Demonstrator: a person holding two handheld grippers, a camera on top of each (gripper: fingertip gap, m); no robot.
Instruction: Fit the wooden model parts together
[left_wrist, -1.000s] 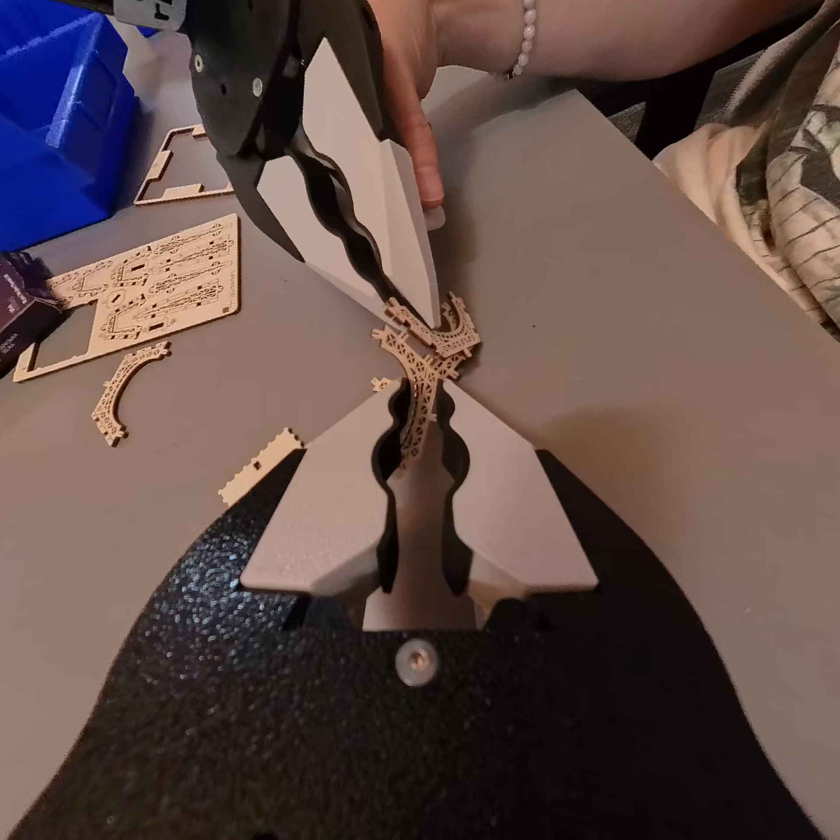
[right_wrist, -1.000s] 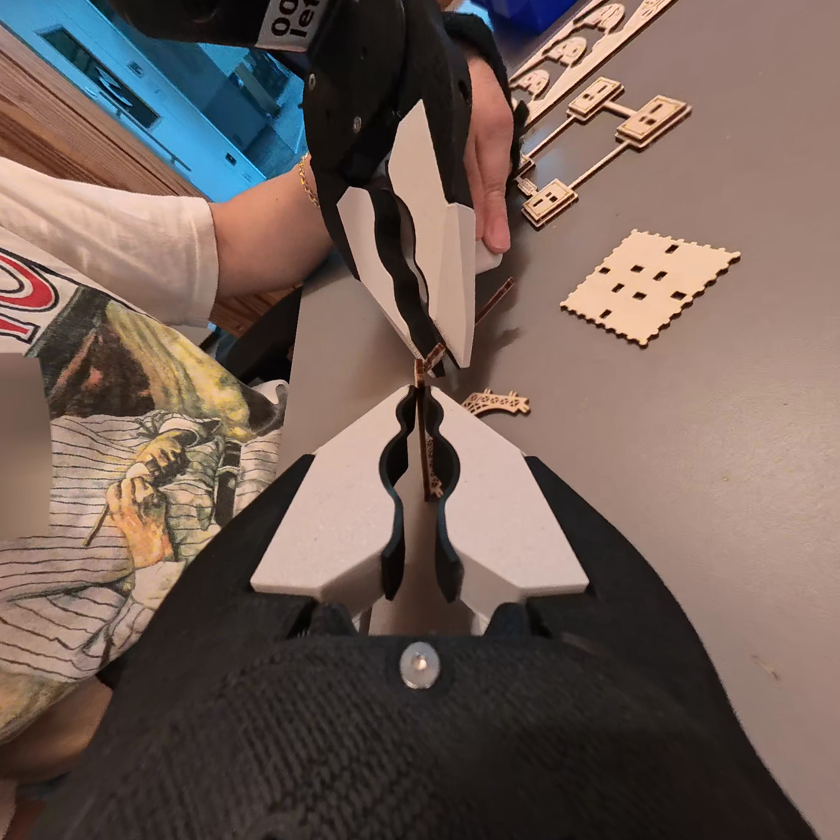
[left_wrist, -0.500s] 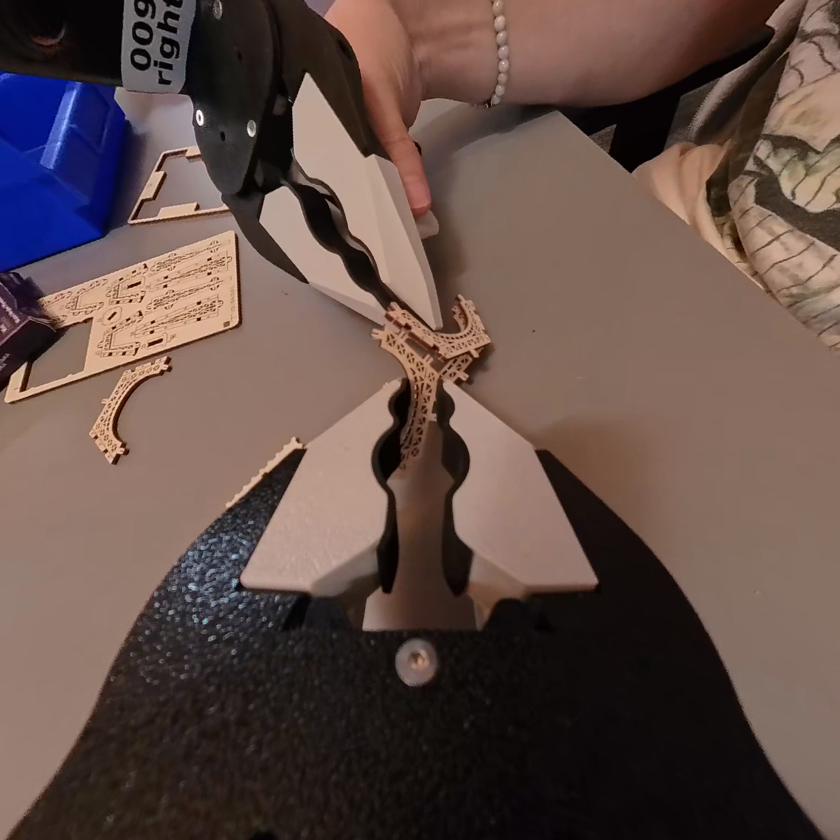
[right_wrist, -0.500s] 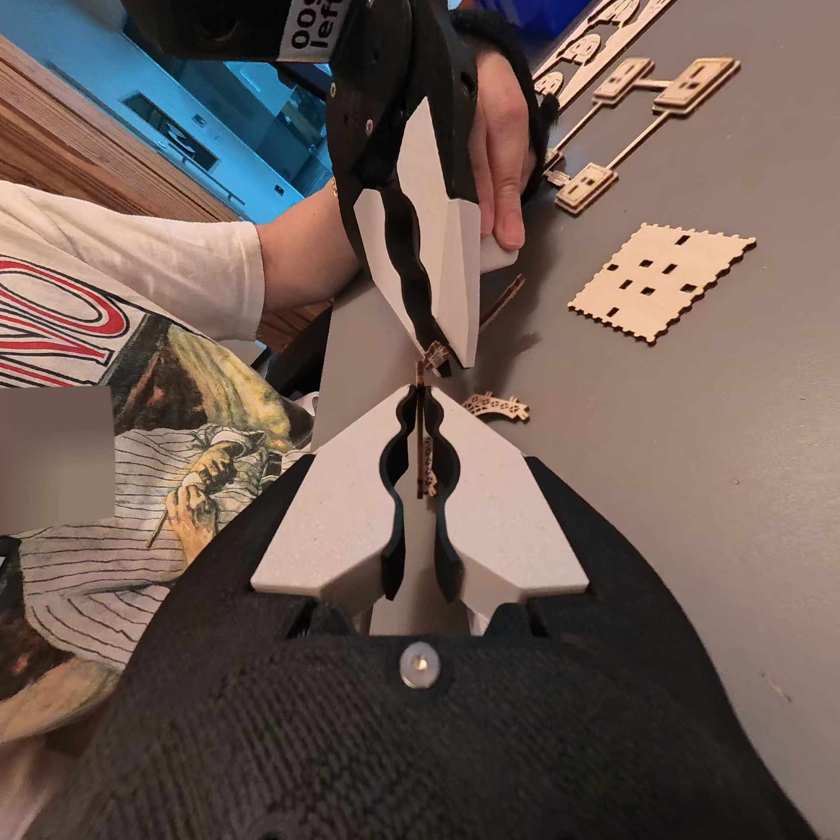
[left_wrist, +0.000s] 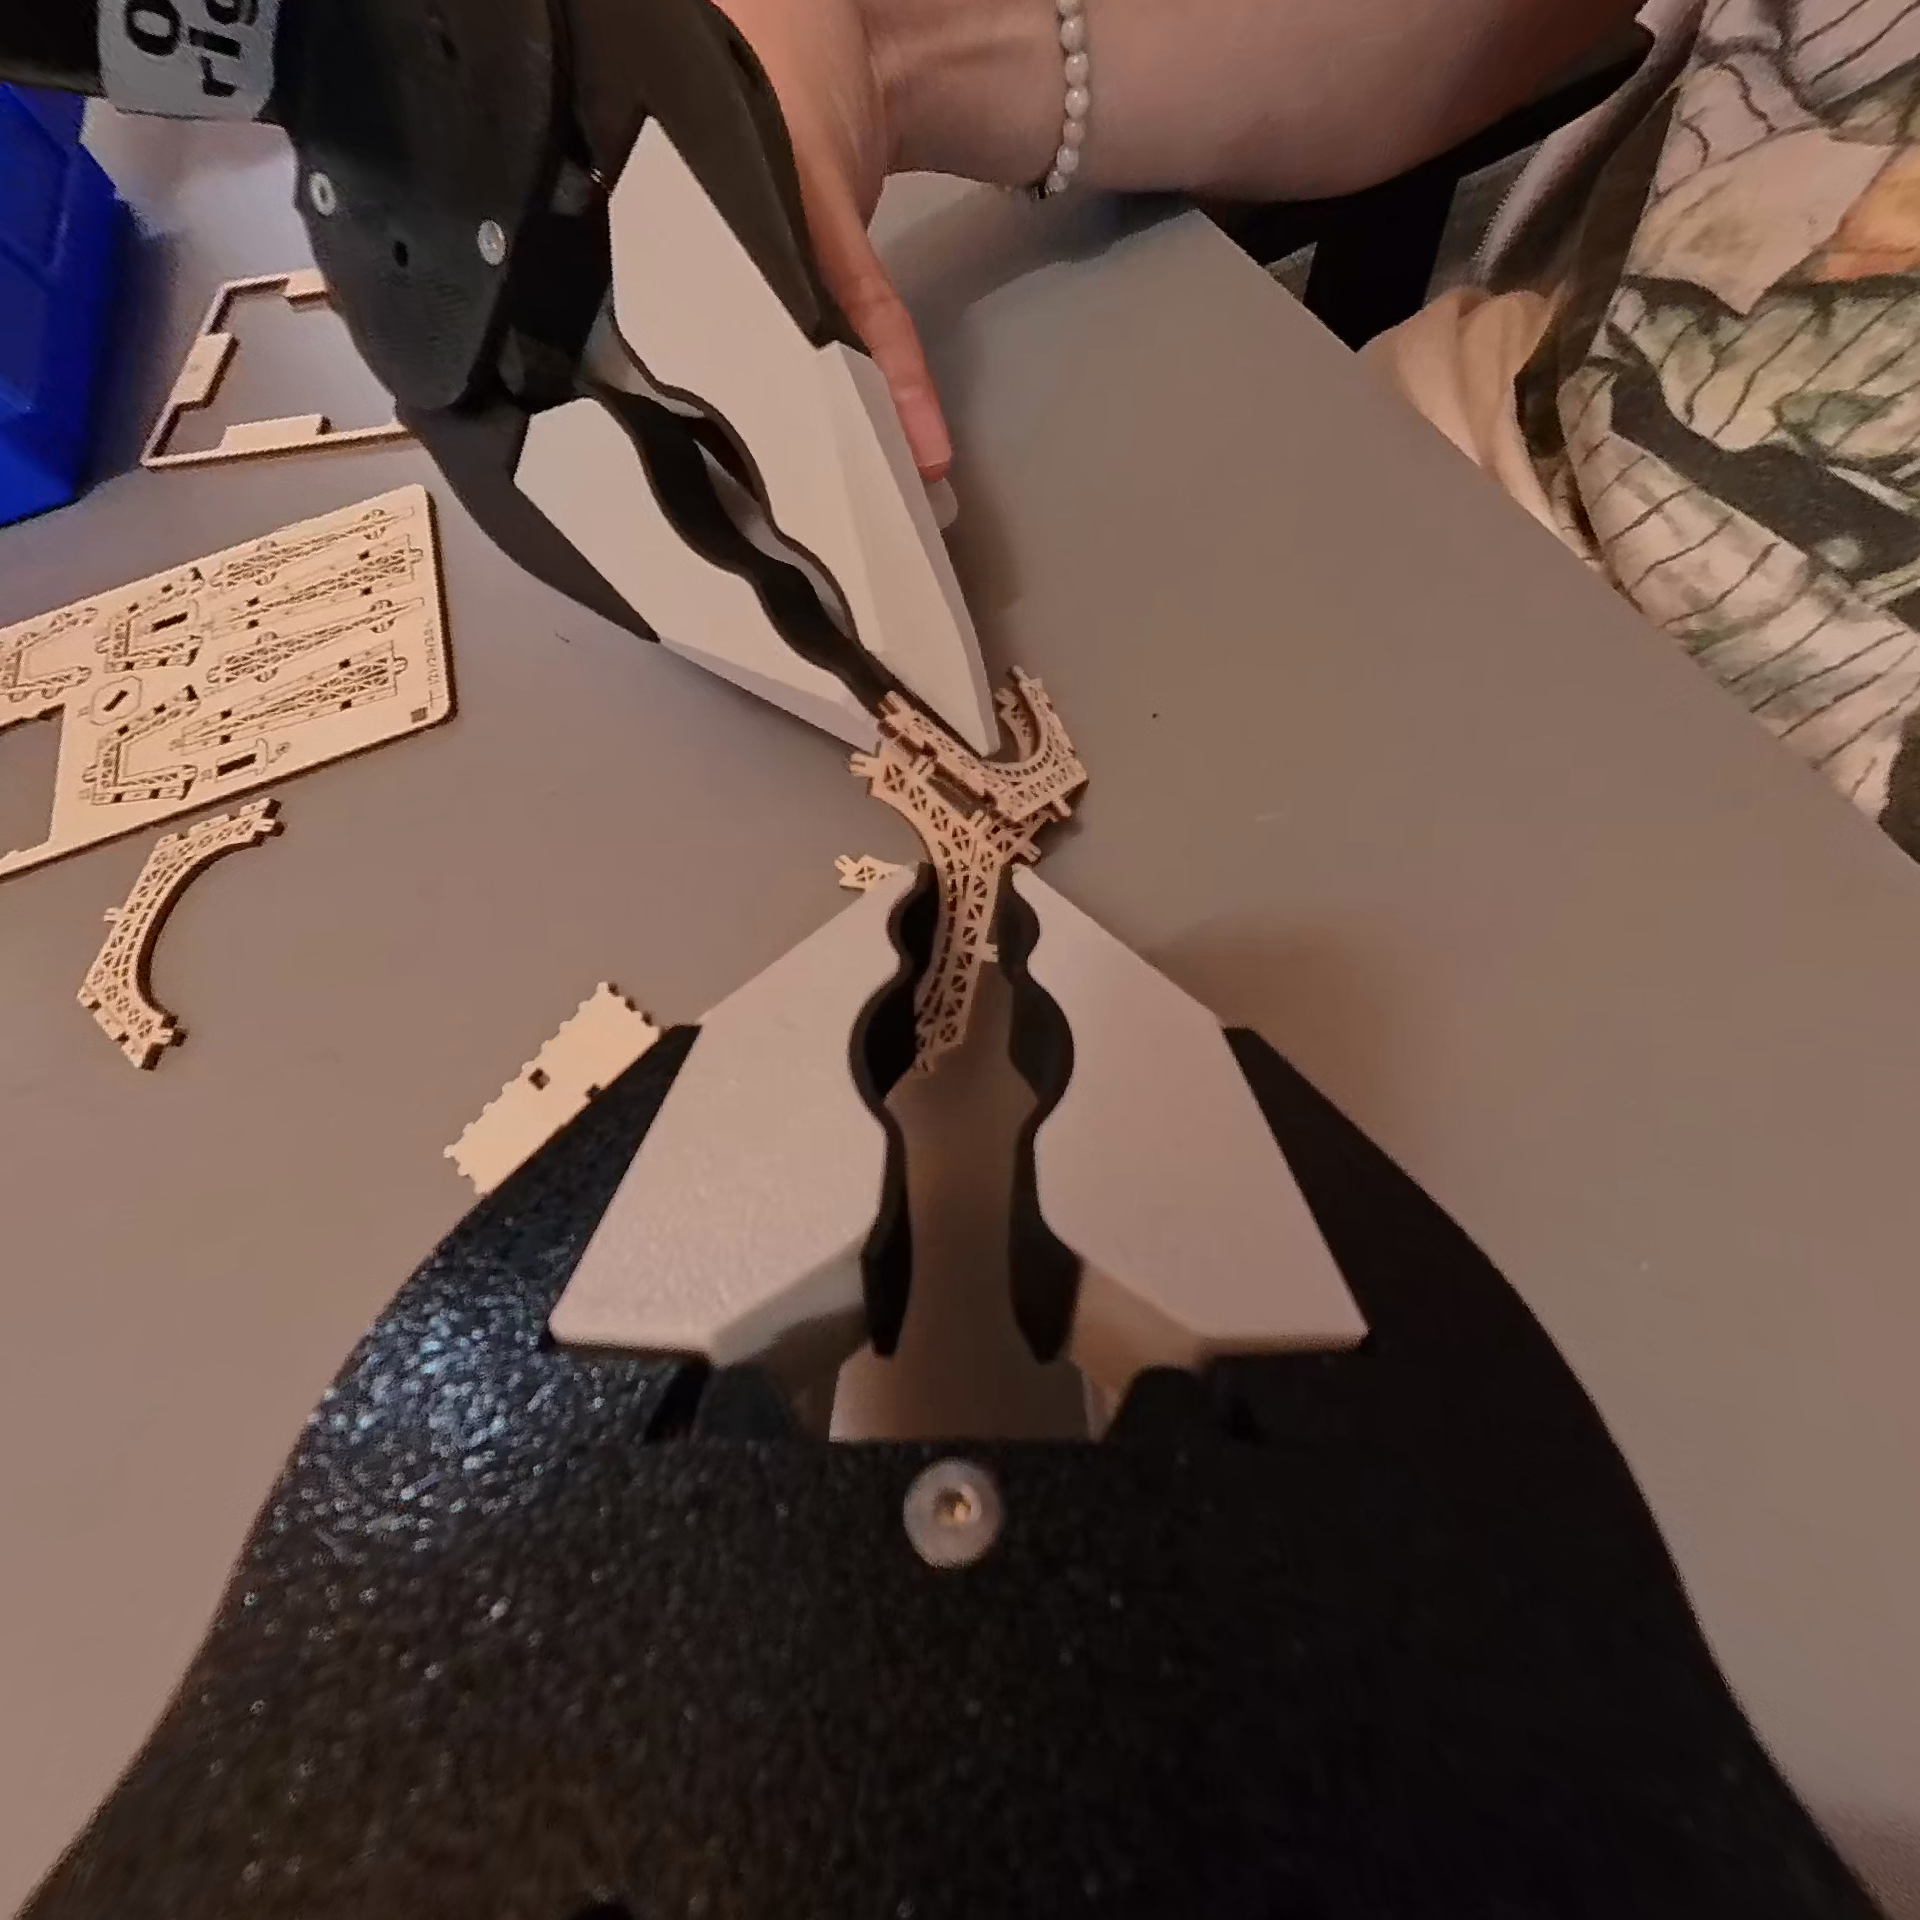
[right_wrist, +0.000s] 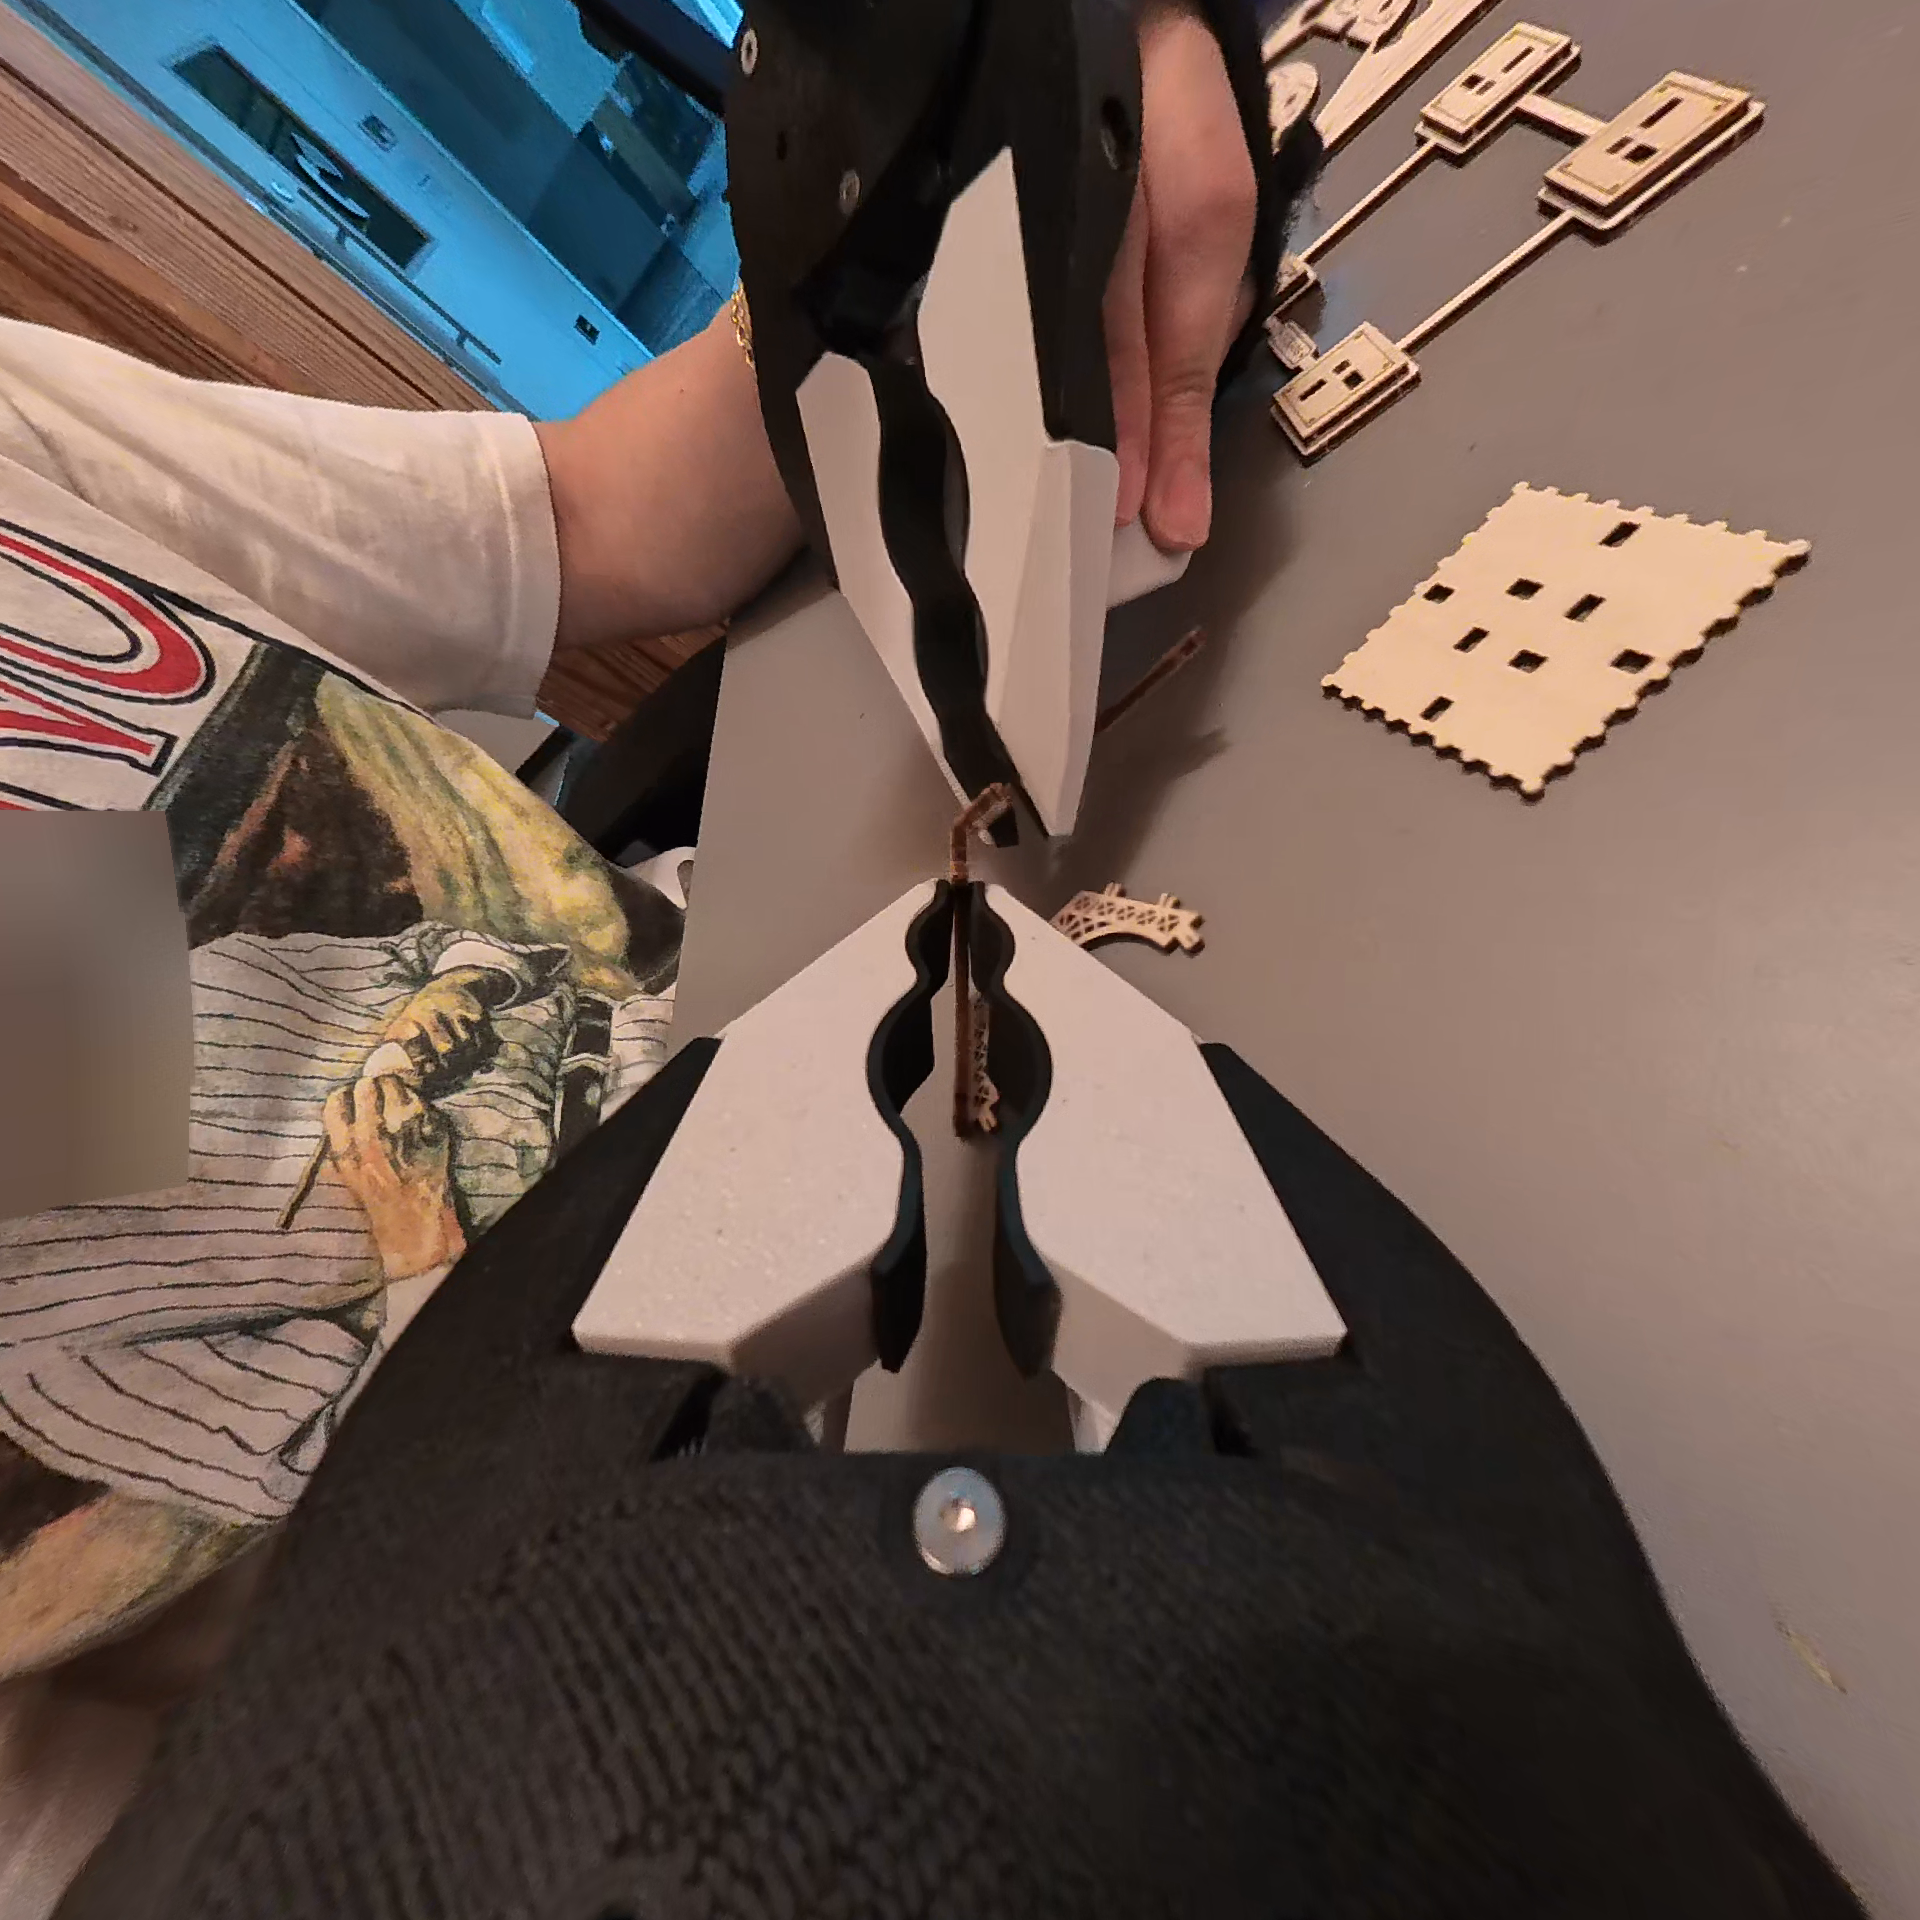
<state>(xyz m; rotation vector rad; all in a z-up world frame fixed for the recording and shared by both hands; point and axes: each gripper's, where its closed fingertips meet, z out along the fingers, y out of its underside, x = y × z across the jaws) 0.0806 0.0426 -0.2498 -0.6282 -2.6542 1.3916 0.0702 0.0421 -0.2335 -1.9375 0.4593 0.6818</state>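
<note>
My left gripper (left_wrist: 961, 878) is shut on a curved wooden lattice leg (left_wrist: 951, 977) that sticks out past its tips. My right gripper (left_wrist: 925, 727) comes down from the upper left, shut on a second wooden lattice arch (left_wrist: 1023, 774). The two parts touch and cross just above the grey table (left_wrist: 1351, 831). In the right wrist view my right gripper (right_wrist: 961, 894) pinches its part edge-on (right_wrist: 966, 1018). The left gripper (right_wrist: 1013, 821) hangs just above it, holding its part's end (right_wrist: 982, 810). The joint itself is too small to read.
A loose lattice arch (left_wrist: 156, 935), a parts sheet (left_wrist: 239, 665), an empty frame (left_wrist: 249, 384) and a blue bin (left_wrist: 42, 312) lie left. A slotted square plate (right_wrist: 1558, 634), a small arch (right_wrist: 1132, 920) and linked box parts (right_wrist: 1507, 208) lie right. A person sits at the table edge. Left and right tips are no more than a few centimetres apart. The slotted square plate (right_wrist: 1558, 634) sits 8 cm or so from the ends of my left fingers.
Both grippers keep hold of their parts, which stay pressed together. The right gripper has tilted lower in the left view; the left gripper has swung more upright in the right view.
</note>
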